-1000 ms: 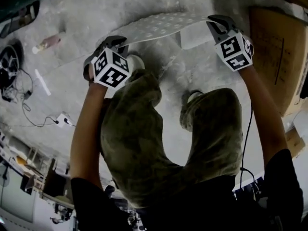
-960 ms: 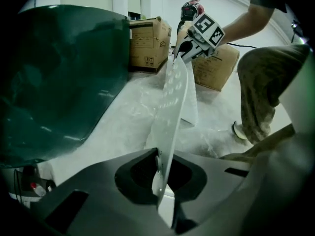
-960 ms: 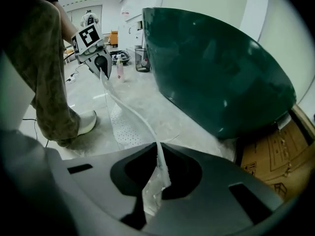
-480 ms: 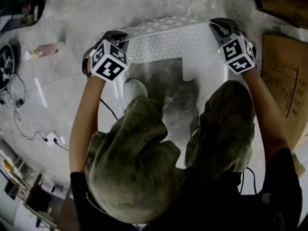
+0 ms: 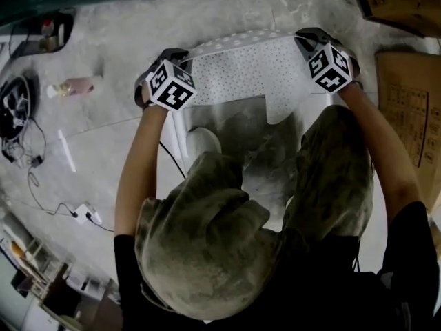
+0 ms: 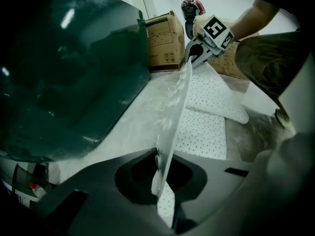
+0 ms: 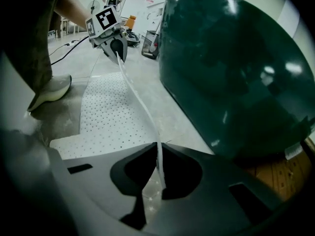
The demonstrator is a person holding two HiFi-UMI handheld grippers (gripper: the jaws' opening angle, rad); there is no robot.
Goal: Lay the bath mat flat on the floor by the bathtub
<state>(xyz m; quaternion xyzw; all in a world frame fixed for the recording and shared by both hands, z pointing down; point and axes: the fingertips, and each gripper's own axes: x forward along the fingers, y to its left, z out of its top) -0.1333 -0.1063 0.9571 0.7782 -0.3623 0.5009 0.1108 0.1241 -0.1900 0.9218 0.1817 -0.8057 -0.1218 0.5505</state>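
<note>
White bath mat (image 5: 255, 67), pinched by left gripper (image 6: 157, 156) and right gripper (image 7: 157, 151), lay partly on the floor (image 5: 117, 40) below them by the bathtub (image 7: 231, 73); the gripped edge was not yet down.

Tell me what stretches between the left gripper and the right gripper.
The bath mat: its held edge runs from the left gripper to the right gripper, both jaws closed on it. The head view shows this, with nothing else between them.
</note>
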